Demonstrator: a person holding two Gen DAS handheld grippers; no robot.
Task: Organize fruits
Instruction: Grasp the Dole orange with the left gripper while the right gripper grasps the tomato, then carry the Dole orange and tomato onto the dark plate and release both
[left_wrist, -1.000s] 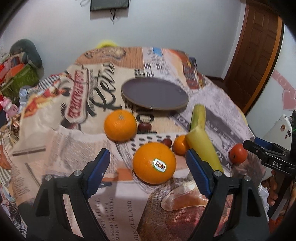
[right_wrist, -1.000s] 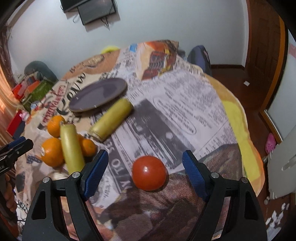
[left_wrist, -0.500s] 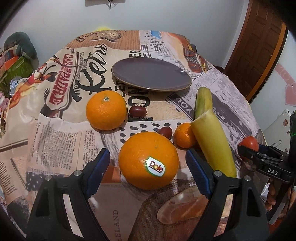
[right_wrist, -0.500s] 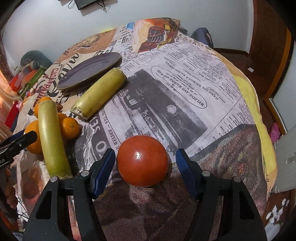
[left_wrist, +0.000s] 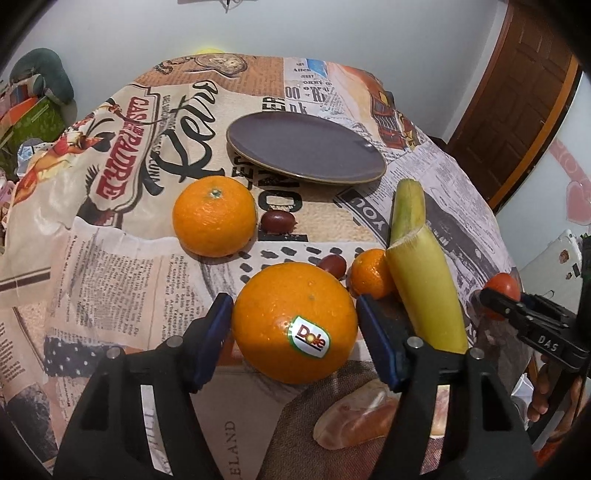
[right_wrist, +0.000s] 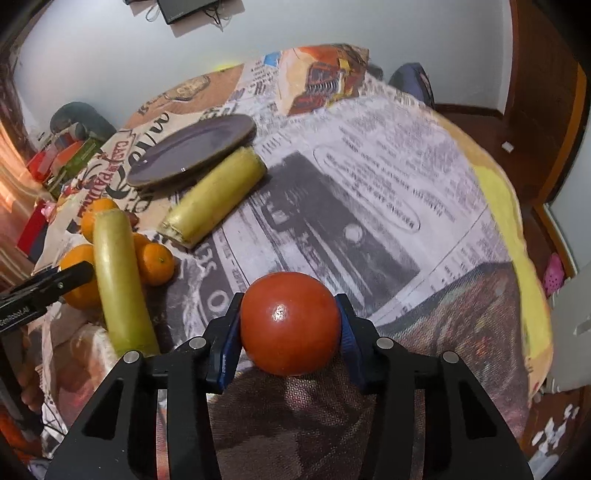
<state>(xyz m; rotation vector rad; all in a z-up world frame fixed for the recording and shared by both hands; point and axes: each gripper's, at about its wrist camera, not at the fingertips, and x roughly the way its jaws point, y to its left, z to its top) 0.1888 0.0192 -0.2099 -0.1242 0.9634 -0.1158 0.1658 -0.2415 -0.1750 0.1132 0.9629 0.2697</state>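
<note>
The right gripper has just been closing, and its blue pads now press both flanks of a glossy round red tomato resting on the cloth-covered bench near its front edge. The left gripper has also just been closing; its blue pads stand at either side of a large round orange with a Dole sticker, touching or all but touching the skin, I cannot tell which; the orange sits on the bench.

Just right of that orange lie a small mandarin and a pale yellow-green cut stalk, with a second, shorter stalk behind it. A small dark reddish fruit sits behind the big orange, another beside a second large orange farther back.

The flat round dark purple plate lies beyond the fruit, its near rim close to the shorter stalk; nothing lies on it.

The newsprint-patterned cloth right of the stalks is bare out to the bench's rounded right edge, where a yellow border hangs over the floor.
</note>
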